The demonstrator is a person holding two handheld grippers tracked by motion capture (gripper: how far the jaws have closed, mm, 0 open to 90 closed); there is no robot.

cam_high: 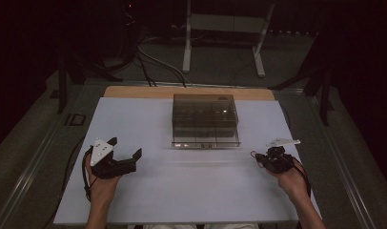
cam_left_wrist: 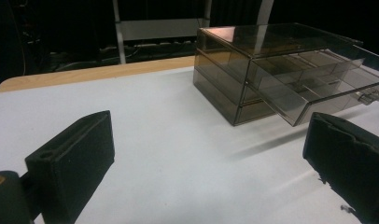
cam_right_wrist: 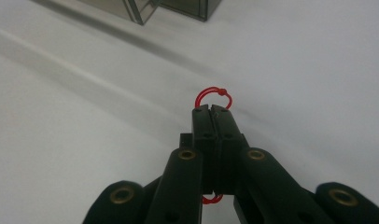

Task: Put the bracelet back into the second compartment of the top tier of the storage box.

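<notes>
Right gripper [cam_right_wrist: 214, 108]: jaws pressed together on small red elastic loop [cam_right_wrist: 214, 97], loop poking past tips, held just above white table [cam_high: 182, 191]. Left gripper [cam_high: 126, 148]: jaws wide apart, nothing between.

Smoky clear drawer box [cam_high: 205, 119] at table middle, well apart from both; one drawer [cam_left_wrist: 313, 91] pulled out.

Step, judged: loop picked, carry pending. Next: bring loop over open drawer, release into compartment.
</notes>
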